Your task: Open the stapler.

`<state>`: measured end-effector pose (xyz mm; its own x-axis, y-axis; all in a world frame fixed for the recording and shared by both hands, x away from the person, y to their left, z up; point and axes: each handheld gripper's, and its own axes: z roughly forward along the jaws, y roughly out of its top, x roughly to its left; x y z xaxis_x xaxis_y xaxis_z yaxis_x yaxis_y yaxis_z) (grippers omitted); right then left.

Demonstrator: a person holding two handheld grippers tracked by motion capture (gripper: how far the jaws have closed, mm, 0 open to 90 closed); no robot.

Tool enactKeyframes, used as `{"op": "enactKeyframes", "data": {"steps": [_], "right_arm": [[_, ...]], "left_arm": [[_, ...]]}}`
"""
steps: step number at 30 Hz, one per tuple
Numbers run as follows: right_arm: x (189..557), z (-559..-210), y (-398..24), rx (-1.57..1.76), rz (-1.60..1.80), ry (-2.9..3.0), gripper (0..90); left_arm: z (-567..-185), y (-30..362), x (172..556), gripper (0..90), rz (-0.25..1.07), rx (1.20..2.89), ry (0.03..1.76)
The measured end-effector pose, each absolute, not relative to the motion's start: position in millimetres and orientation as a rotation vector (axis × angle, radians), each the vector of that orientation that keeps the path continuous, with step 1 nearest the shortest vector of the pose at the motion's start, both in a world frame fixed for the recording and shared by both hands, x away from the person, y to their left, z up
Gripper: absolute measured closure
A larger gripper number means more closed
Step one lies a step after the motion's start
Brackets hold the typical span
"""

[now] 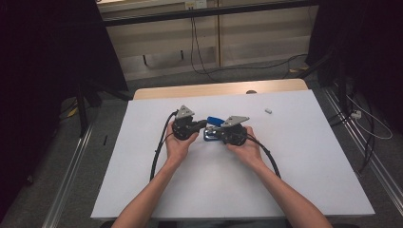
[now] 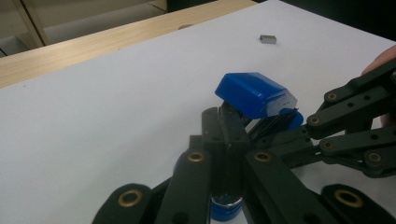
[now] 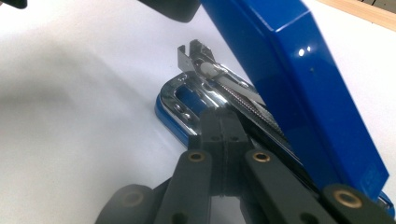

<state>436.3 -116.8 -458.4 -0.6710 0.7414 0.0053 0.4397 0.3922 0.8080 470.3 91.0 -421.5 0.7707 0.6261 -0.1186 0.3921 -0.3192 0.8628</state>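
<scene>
- Stapler, blue, sits mid tabletop between the two grippers; blue top cover swung up and open, chrome base flat on the white surface, staple rail exposed.
- Long axis: runs roughly left-right across the tabletop in the high view, raised cover end toward the left gripper, base and hinge end toward the right one.
- Left gripper: jaws clenched together, tips right at the stapler below the lifted cover; in the left gripper view its tips sit against the dark rail part. Can't tell if anything is pinched btw them or just touched.
- Right gripper: jaws also clenched, tips against the chrome base beside the rail; no clear grasp visible, looks like pressing or steadying.
- Both hands about equally near; each gripper comes at the stapler from its own side, so it lies straight ahead of both jaw pairs.
- Judgement: next move turns on the cover-to-rail gap. Left is better placed for rail or cover, right for holding the base down.
- Small grey block, poss. a staple strip, lies well apart toward the far right; nearer the right hand.
- Left hand and cables trail back toward the person.
</scene>
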Motion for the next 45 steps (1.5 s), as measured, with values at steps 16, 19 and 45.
{"op": "enactKeyframes", "data": {"steps": [16, 19, 45], "right_arm": [[435, -458, -116, 1.017, 1.164, 2.289, 90.0], [435, -456, -115, 1.021, 1.196, 2.269, 90.0], [436, -448, -101, 1.054, 1.263, 2.088, 90.0]], "left_arm": [[-418, 87, 470, 90.0, 0.292, 1.919, 0.769], [-418, 88, 470, 90.0, 0.291, 1.924, 0.767], [-418, 88, 474, 90.0, 0.282, 1.933, 0.769]]}}
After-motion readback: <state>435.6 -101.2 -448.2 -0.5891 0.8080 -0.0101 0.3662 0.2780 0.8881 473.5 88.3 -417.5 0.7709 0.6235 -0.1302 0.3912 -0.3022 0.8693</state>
